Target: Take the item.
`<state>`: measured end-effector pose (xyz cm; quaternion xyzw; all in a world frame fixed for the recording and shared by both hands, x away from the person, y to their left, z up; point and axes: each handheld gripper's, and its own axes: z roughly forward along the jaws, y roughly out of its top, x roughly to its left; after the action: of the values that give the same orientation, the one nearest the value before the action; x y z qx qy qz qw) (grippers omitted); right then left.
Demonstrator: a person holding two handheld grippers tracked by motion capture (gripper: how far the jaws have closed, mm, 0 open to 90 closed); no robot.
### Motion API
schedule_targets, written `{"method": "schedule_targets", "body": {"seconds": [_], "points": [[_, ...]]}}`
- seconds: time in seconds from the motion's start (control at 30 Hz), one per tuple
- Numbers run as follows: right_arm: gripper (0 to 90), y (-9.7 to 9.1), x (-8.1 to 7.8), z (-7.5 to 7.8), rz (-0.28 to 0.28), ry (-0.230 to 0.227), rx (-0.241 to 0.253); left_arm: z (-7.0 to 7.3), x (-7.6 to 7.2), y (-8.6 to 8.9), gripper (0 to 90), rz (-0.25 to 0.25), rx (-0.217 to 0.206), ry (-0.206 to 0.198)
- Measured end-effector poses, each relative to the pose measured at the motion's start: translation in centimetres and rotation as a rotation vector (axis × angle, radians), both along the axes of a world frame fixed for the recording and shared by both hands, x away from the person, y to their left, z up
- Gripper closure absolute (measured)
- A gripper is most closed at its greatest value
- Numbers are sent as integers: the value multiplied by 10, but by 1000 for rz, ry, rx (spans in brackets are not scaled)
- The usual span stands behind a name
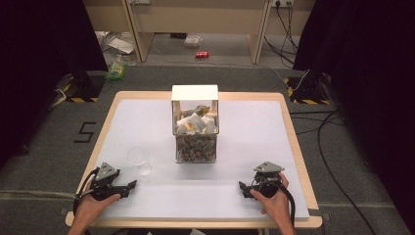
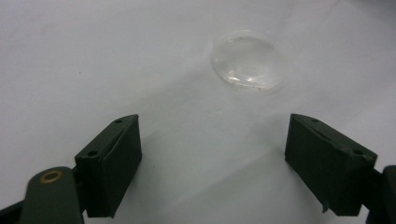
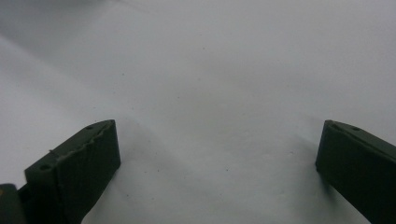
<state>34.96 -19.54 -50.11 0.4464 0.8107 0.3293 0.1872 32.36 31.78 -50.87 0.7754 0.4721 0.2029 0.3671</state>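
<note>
While both tongs (image 1: 131,188) (image 1: 243,186) gape empty on the table (image 1: 244,127), the glass (image 1: 139,159) stands upright, mouth up.

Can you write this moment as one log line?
left gripper: open, empty | right gripper: open, empty | clear glass cup: upright, untouched

Grey carpet (image 1: 44,161), black curtains (image 1: 372,73), wooden desk (image 1: 195,19).

A black mark, seemingly "5", on the floor (image 1: 86,132).
</note>
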Motion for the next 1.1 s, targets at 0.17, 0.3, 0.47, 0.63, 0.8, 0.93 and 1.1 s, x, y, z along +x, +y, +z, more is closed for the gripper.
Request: {"method": "schedule_targets", "body": {"seconds": [0.17,0.3,0.47,0.63,0.8,0.93,1.1], "points": [[4,0,0,0,1,0,0,0,1,2,181,-1,-14,5],[4,0,0,0,1,0,0,1,0,3,194,1,-30,2],[4,0,0,0,1,-1,-1,3,-3,2,202,-12,-21,-1],[4,0,0,0,1,-1,0,11,-8,2,207,-13,-23,-28],[4,0,0,0,1,-1,0,24,-13,5,212,-15,-51,-61],[4,0,0,0,1,-1,0,34,-16,6,215,-24,-79,-88],[4,0,0,0,-1,0,1,48,-20,3,220,-43,-112,-112]]}}
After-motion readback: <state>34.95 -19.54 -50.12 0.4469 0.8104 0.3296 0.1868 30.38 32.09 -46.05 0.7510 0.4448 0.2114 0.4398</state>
